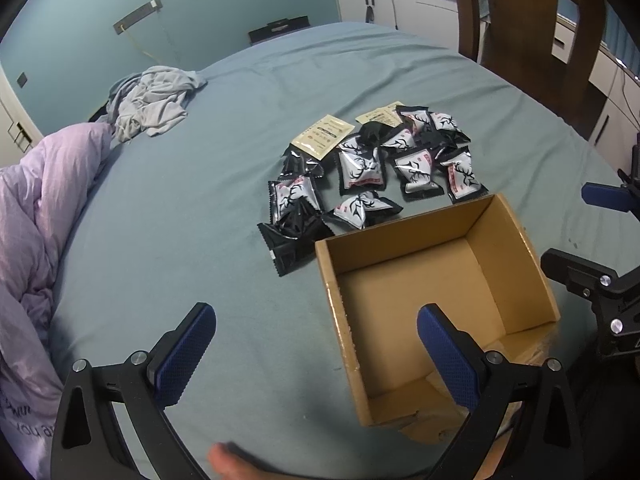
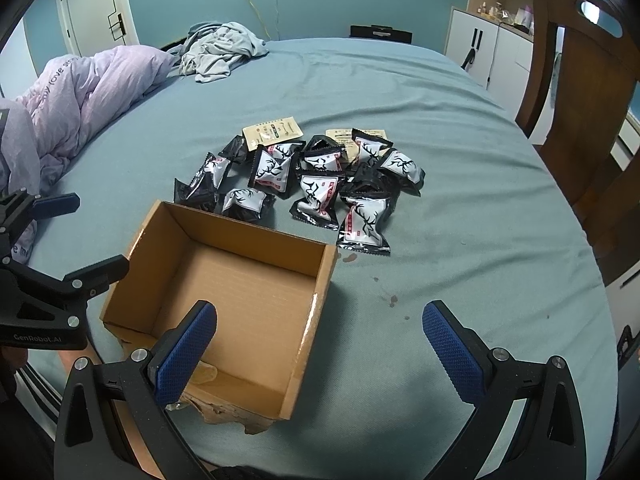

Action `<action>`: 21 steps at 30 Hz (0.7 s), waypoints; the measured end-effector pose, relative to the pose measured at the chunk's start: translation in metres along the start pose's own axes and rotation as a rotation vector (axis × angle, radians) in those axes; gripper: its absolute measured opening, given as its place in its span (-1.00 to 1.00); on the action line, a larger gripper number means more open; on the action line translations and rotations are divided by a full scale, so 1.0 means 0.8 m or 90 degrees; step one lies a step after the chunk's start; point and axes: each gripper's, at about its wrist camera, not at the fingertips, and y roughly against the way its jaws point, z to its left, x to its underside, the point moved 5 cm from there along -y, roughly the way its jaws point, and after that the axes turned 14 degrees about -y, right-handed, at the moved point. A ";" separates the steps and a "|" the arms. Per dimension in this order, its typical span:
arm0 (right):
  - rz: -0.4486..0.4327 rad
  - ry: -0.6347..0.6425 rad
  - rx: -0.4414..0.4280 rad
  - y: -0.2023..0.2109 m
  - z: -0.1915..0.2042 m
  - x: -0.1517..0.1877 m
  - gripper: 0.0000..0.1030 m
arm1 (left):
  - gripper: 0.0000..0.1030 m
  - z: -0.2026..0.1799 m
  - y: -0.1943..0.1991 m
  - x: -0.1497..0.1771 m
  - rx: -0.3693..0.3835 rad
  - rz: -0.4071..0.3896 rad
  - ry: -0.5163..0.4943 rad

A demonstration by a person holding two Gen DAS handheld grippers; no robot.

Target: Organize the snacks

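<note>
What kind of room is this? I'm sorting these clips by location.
Most likely a bedroom: the snacks and cardboard box sit on a bed with a rumpled pink duvet, and white cabinets line the wall.

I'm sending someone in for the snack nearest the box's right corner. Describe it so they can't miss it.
Start at the open cardboard box on the blue-green bed; the snack pile lies just beyond it. Your packet is the white deer-print one at the pile's near right edge, lying apart, closest to the brown stains.

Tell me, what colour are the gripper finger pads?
Dark blue pads, textured; clearest in the right wrist view.
</note>
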 end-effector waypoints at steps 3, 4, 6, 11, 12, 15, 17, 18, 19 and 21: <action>0.004 -0.022 -0.010 -0.002 -0.007 -0.005 1.00 | 1.00 0.000 -0.001 0.000 0.003 -0.001 0.000; 0.004 -0.030 -0.012 -0.003 -0.010 -0.007 1.00 | 1.00 0.000 -0.001 -0.001 0.005 -0.001 0.000; 0.006 -0.044 -0.014 -0.006 -0.014 -0.012 1.00 | 1.00 0.001 -0.002 -0.002 0.007 -0.001 0.002; -0.004 -0.047 0.010 -0.018 -0.017 -0.027 1.00 | 1.00 0.004 -0.002 -0.003 0.011 -0.004 0.013; -0.008 -0.042 0.020 -0.023 -0.018 -0.032 1.00 | 1.00 0.005 -0.002 -0.003 0.012 -0.004 0.016; -0.007 -0.034 0.040 -0.035 -0.016 -0.040 1.00 | 1.00 0.008 -0.003 -0.003 0.017 -0.003 0.024; 0.001 -0.040 0.047 -0.045 -0.018 -0.047 1.00 | 1.00 0.009 -0.003 -0.003 0.018 -0.002 0.025; 0.008 -0.049 0.048 -0.051 -0.020 -0.051 1.00 | 1.00 0.009 -0.002 -0.003 0.018 -0.003 0.025; 0.016 -0.059 0.050 -0.058 -0.023 -0.057 1.00 | 1.00 0.009 -0.002 -0.004 0.017 -0.004 0.024; 0.028 -0.080 0.050 -0.072 -0.031 -0.069 1.00 | 1.00 0.009 -0.001 -0.005 0.014 -0.006 0.021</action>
